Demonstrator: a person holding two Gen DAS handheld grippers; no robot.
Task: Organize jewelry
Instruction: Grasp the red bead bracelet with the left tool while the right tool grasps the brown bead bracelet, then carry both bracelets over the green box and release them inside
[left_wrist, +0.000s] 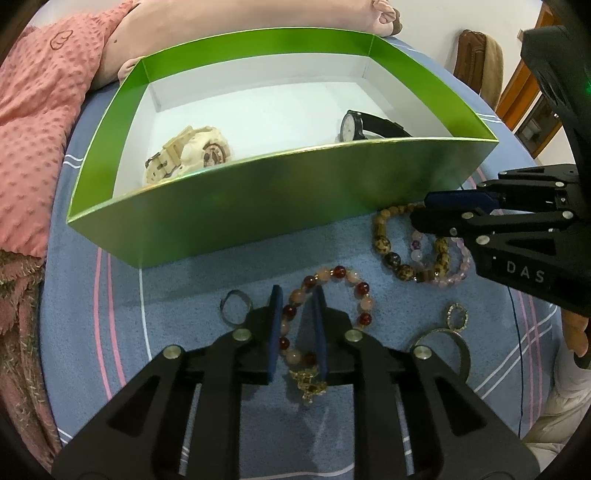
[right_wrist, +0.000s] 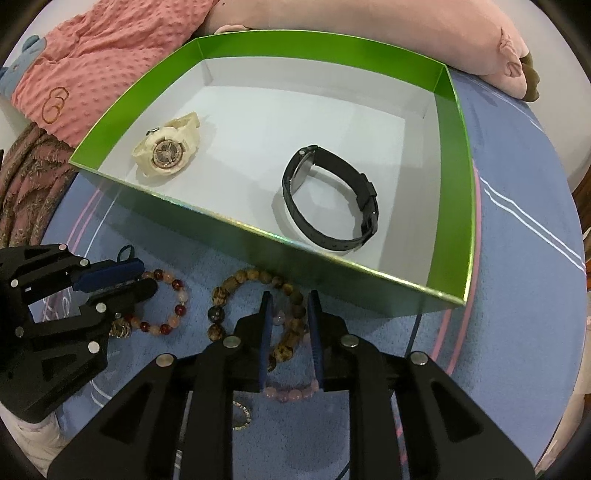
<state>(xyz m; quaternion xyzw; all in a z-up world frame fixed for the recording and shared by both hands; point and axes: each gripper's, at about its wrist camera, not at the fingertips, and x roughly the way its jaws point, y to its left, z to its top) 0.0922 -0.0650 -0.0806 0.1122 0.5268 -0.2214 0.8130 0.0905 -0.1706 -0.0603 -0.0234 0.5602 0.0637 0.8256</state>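
Green box (right_wrist: 452, 192) holding cream watch (right_wrist: 164, 149) and black watch (right_wrist: 328, 195), left gripper (left_wrist: 297, 328) and right gripper (right_wrist: 290, 332) jaws parted astride bracelets

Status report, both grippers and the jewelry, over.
Left gripper straddles red-and-peach bead bracelet. Right gripper straddles brown wooden bead bracelet. Green cardboard box open, unobstructed.

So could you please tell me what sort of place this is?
Most likely a bedroom, with the work done on a bed: a blue striped bedsheet under the green box, a pink dotted blanket and a pink plush toy beside it.
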